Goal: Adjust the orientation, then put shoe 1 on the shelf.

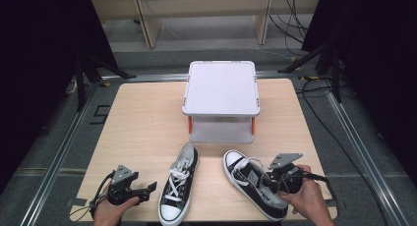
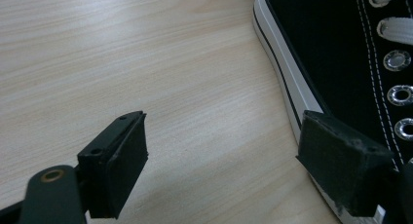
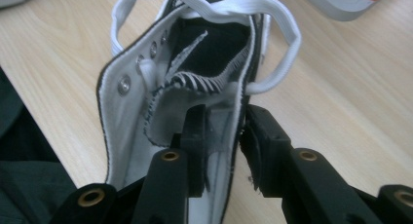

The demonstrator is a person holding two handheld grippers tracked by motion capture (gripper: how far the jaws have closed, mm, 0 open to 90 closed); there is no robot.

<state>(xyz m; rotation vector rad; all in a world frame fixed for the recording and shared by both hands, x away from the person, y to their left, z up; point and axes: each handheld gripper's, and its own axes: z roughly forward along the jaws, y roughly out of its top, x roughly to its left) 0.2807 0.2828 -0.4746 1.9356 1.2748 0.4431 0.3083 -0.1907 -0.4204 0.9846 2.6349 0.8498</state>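
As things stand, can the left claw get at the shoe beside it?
Probably yes: the left claw is open, bare table lies between, and the shoe sits right beside one pad.

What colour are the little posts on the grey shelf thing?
Orange. The posts on the grey stand show best in the high view.

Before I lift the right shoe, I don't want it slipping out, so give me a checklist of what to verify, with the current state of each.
1. Right claw shut on the right shoe: ok, jaws pinch one side wall at the opening, one inside, one outside.
2. Grip depth: cannot tell, only the wall's upper edge shows between the jaws.
3. Loose laces clear of the jaws: ok, they loop ahead of them.
4. Left claw free: ok, open, holding nothing.
5. Left shoe apart from the right shoe: ok, bare table between them.
6. Rack clear of the shoes: ok, beyond both.
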